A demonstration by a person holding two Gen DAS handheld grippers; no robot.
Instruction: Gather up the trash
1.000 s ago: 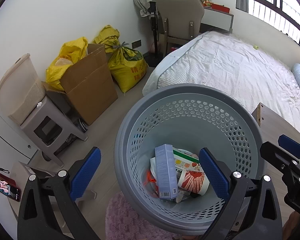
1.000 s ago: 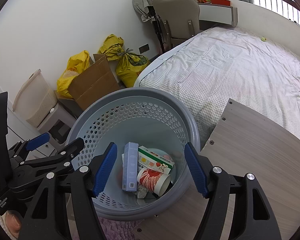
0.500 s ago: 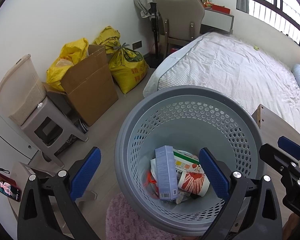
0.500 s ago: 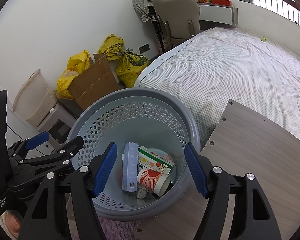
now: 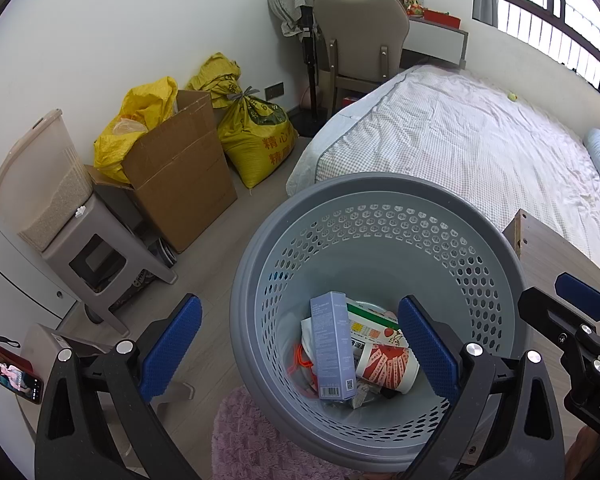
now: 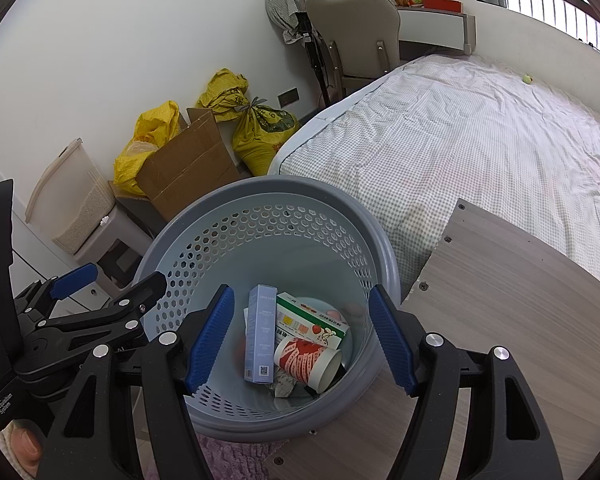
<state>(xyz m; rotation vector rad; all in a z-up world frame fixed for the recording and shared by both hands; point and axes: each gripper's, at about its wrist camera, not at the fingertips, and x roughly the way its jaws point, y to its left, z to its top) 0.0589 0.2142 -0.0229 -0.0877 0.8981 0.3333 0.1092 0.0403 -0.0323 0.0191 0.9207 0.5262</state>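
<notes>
From your left wrist, the left gripper point(image 5: 298, 346) hangs with jaws spread wide and empty; the grey basket point(image 5: 380, 188) sits below, its near rim crossing between the fingers, the right pad over its inside; the blue carton point(image 5: 332, 346), paper cup point(image 5: 386, 366) and green box point(image 5: 370, 322) lie at the bottom. From your right wrist, the right gripper point(image 6: 300, 340) is likewise spread, holding nothing; the trash shows between its pads, far below them.

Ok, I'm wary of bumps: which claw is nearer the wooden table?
Right. The right claw hangs beside the table edge; the left claw sits farther off, across the basket.
</notes>
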